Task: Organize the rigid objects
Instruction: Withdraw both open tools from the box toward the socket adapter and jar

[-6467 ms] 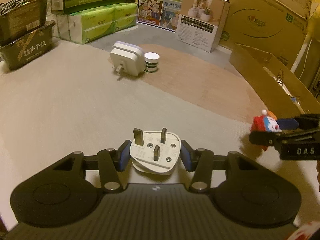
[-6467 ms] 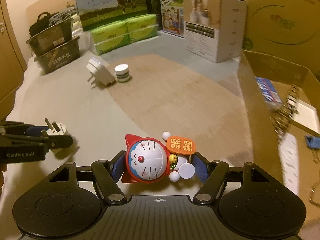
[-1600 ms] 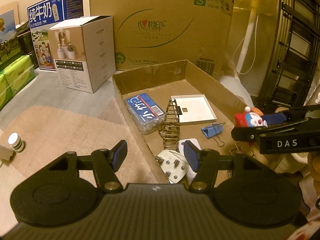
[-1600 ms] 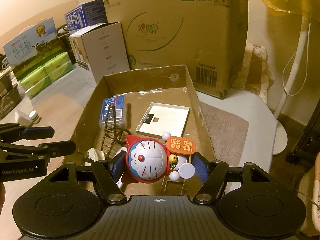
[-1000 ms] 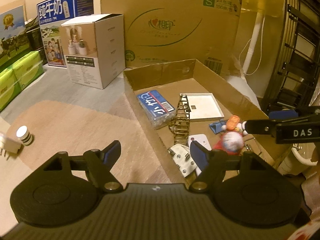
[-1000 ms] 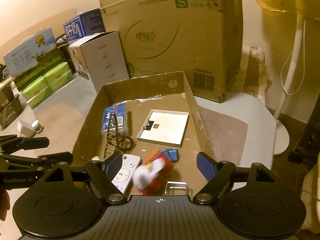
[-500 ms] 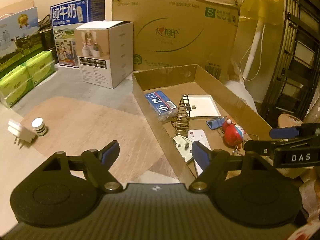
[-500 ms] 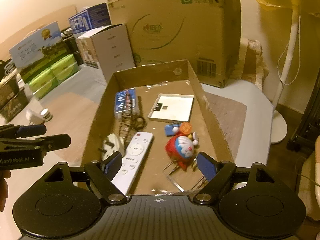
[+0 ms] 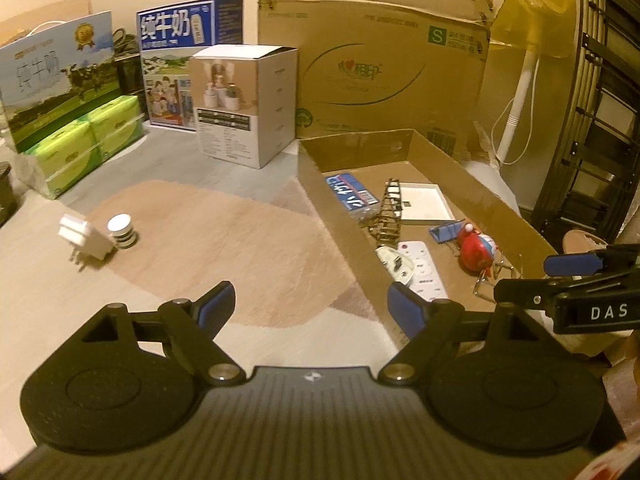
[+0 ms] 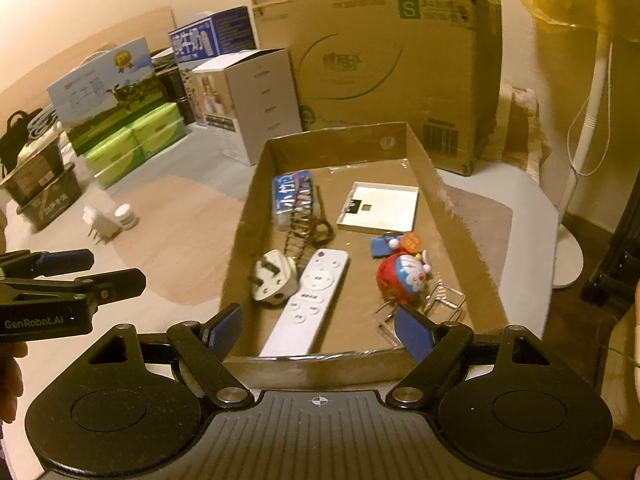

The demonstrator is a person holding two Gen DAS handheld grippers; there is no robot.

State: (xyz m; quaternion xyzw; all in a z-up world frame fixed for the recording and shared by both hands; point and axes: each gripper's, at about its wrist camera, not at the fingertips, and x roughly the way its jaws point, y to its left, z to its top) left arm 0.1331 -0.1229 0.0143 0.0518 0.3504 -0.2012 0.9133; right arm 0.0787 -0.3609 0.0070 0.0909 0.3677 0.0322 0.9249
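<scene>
Across the middle of the right wrist view lies a shallow cardboard tray point(image 10: 448, 200), and most of the rigid things sit inside it. Lower centre of that frame, a white remote point(image 10: 310, 300) lies slantwise, with a white three-pin plug point(image 10: 274, 278) touching its left edge, prongs up. Right of the remote, a red Doraemon figure point(image 10: 402, 274) lies on its side, just beside a blue binder clip point(image 10: 382, 246) and some bent wire pieces point(image 10: 440, 300). Toward the upper part of the tray are a blue packet point(image 10: 286, 196), a wire spiral rack point(image 10: 300, 220) lying partly over it, and a flat white square box point(image 10: 378, 208).

Outside the tray, at centre left of the left wrist view, a white adapter point(image 9: 86, 242) and a small round jar point(image 9: 122, 230) sit close together on the tan rug point(image 9: 224, 248) (whether they touch is not clear).

At the bottom of the left wrist view, the left gripper point(image 9: 310, 304) hangs above the rug's edge with its jaws spread wide and nothing between them. At the bottom of the right wrist view, the right gripper point(image 10: 318, 330) hangs at the tray's near wall, its jaws likewise wide apart and holding nothing. Cartons fill the top of both frames: a large brown carton point(image 9: 376, 56), a white product box point(image 9: 248, 108), milk cartons point(image 9: 188, 76) and green packs point(image 9: 84, 144).
</scene>
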